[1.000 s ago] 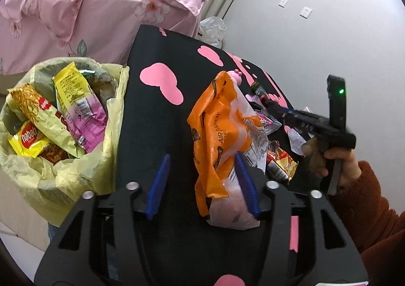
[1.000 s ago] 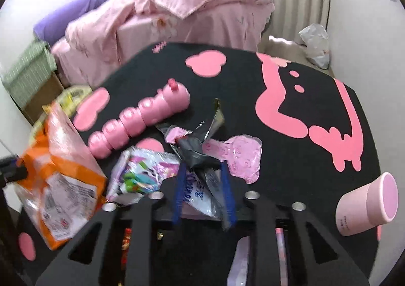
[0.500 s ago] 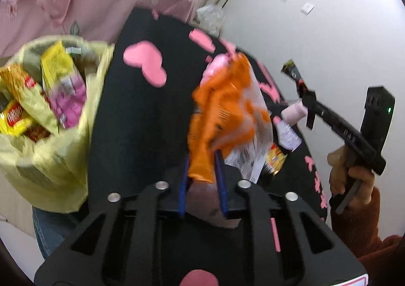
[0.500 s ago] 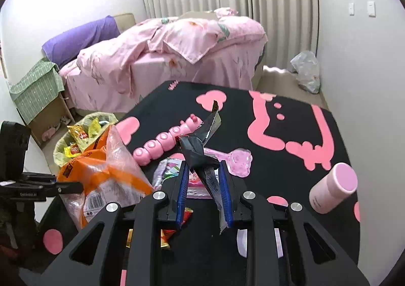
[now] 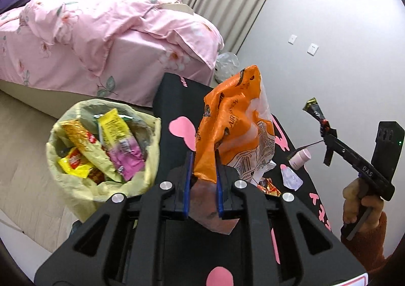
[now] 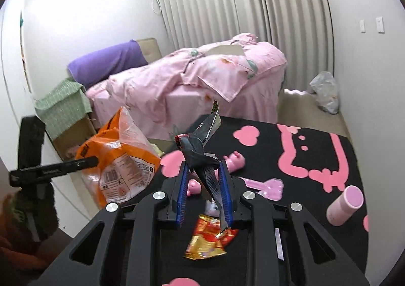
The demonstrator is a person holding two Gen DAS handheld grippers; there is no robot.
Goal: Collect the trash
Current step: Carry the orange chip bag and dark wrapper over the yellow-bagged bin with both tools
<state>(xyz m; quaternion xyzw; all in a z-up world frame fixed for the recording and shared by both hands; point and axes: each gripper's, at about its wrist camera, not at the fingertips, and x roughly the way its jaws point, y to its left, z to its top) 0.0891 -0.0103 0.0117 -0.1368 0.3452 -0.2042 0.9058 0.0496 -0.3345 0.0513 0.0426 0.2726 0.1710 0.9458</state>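
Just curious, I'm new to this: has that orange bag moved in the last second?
Yes. The orange bag, pinched in the left hand-held gripper, has come up off the black table.

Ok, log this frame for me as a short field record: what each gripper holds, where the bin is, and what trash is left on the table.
left gripper: shut on orange snack bag, lifted above the table
right gripper: shut on black wrapper, held in the air
trash bag: yellow-green liner, open, beside the table's left edge, already holding snack wrappers
left on table: red-gold wrapper
other items on table: pink cylinder lying on its side, pink bumpy toy
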